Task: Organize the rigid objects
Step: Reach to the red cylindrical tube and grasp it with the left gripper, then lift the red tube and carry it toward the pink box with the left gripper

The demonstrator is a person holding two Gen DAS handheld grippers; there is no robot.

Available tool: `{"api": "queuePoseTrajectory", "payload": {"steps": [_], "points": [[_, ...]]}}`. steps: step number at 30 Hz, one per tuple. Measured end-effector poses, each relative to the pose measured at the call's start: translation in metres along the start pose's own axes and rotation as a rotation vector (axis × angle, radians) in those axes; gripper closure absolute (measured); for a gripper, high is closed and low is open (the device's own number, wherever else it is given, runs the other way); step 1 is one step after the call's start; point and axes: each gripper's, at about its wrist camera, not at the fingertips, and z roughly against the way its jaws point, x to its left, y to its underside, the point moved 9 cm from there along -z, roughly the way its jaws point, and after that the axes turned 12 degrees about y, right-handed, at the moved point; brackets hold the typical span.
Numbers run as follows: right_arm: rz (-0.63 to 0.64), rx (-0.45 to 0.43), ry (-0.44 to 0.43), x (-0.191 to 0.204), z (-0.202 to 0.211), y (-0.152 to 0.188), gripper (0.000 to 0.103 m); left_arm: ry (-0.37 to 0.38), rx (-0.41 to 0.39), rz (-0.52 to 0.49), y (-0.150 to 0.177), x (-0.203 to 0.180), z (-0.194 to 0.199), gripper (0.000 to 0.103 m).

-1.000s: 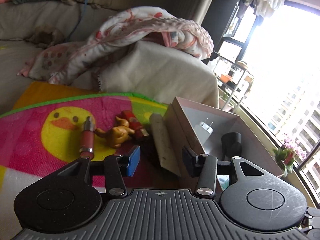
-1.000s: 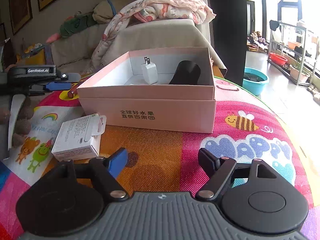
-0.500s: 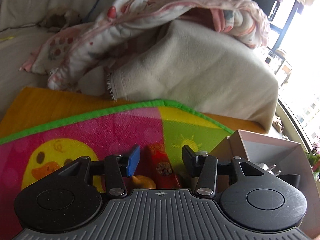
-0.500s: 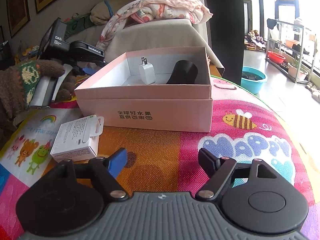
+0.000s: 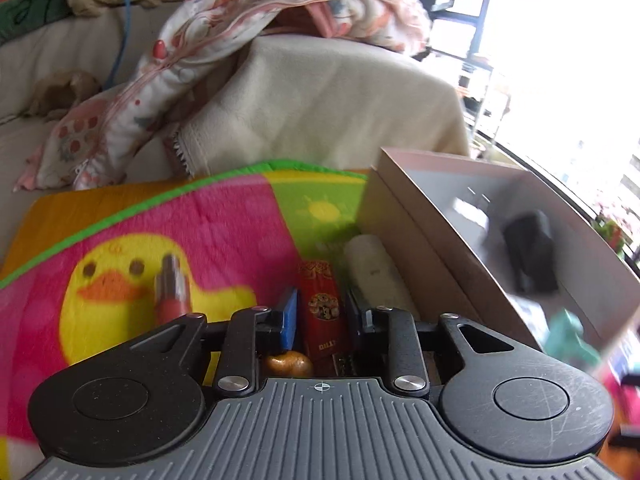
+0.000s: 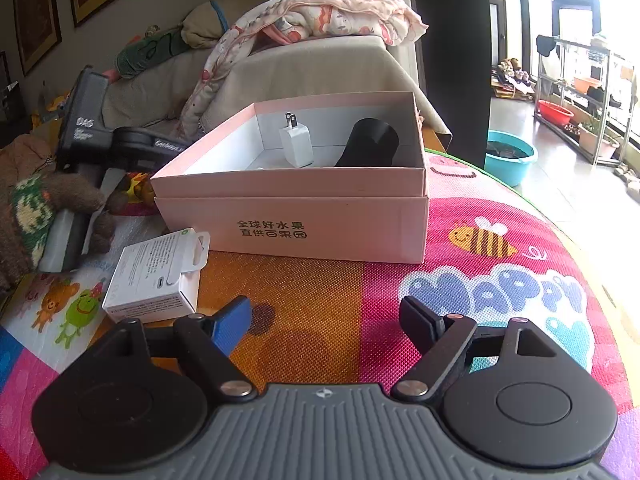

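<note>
My left gripper stands around a small red box with gold print on the play mat, its jaws close to both sides; contact is unclear. A golden toy, a red metal-tipped cylinder and a cream tube lie beside it. The open pink box holds a white charger and a black cylinder. My right gripper is open and empty over the mat, in front of the box. A small white carton lies to its left.
The pink box's wall rises just right of the left gripper. The other gripper and a gloved hand show at the left in the right wrist view. A sofa with blankets backs the mat. A teal basin stands on the floor.
My left gripper has come down to the mat and its jaws have narrowed around the red box. The right gripper has stayed still and open.
</note>
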Motion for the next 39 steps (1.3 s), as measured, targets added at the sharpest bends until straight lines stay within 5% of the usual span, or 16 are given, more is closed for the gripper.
{"api": "queuePoseTrajectory", "payload": {"steps": [11,18,24,28,34,37,39], "points": [[-0.002,-0.043,-0.038,0.002,0.009,-0.002,0.021,0.197,0.037,-0.013,0.089,-0.056,0.086,0.073],[0.023,-0.060,-0.044,0.008,0.013,-0.002,0.021,0.271,0.067,0.055,0.103,-0.066,0.111,0.069],[-0.003,-0.032,-0.018,0.003,0.007,0.000,0.021,0.084,-0.178,0.178,0.053,-0.026,0.129,0.069],[-0.005,-0.029,-0.014,0.002,0.006,0.000,0.021,-0.096,-0.246,0.258,0.020,0.023,0.107,0.069],[-0.018,-0.019,-0.016,0.000,0.004,0.000,0.021,-0.259,-0.146,0.270,-0.008,0.074,0.046,0.064],[-0.027,-0.016,-0.020,-0.001,0.003,0.000,0.021,-0.273,-0.129,0.271,-0.011,0.080,0.034,0.074],[-0.031,-0.013,-0.024,-0.001,0.003,0.000,0.021,-0.219,-0.094,0.262,-0.011,0.072,0.026,0.079]]}}
